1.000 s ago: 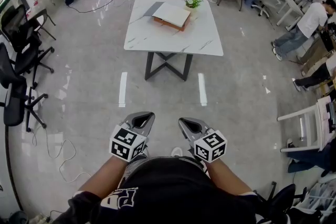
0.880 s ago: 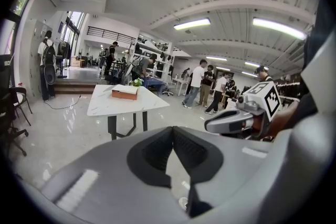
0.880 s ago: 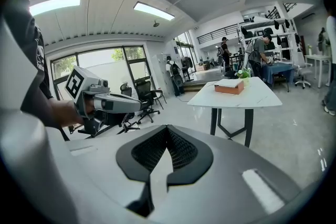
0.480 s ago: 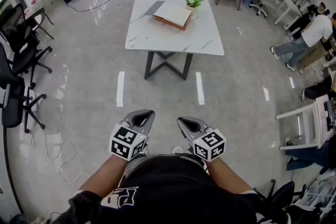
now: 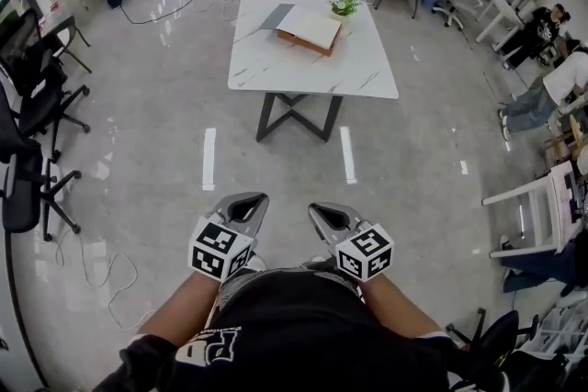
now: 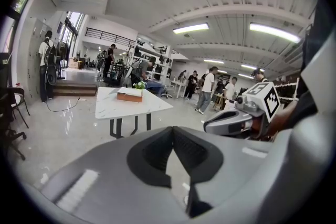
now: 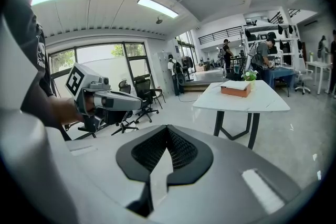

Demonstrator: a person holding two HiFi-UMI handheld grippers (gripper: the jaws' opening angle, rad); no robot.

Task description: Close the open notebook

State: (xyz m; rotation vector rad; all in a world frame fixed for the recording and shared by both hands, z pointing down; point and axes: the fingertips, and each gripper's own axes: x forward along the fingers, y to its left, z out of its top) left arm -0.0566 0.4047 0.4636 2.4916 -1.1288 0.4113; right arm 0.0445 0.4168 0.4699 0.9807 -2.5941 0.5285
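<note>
The open notebook [image 5: 310, 27] lies far ahead on a white marble table [image 5: 276, 69], its white pages up over a brown cover. It also shows small in the left gripper view as the notebook [image 6: 130, 94] and in the right gripper view as the notebook [image 7: 235, 88]. My left gripper [image 5: 246, 202] and right gripper [image 5: 323, 211] are held close to my body, side by side above the floor, several steps short of the table. Both are shut with nothing between the jaws. Each gripper view shows its own jaws pressed together, left gripper [image 6: 174, 134] and right gripper [image 7: 167, 132].
A small potted plant [image 5: 345, 5] and a dark grey sheet [image 5: 274, 15] sit beside the notebook. Black office chairs [image 5: 32, 119] line the left side. Two white floor stripes [image 5: 209, 157] lie before the table. People [image 5: 551, 83] and desks are at the right.
The table has shifted slightly right in the head view. The people at the right have moved. Both grippers keep the same shut pose near my body.
</note>
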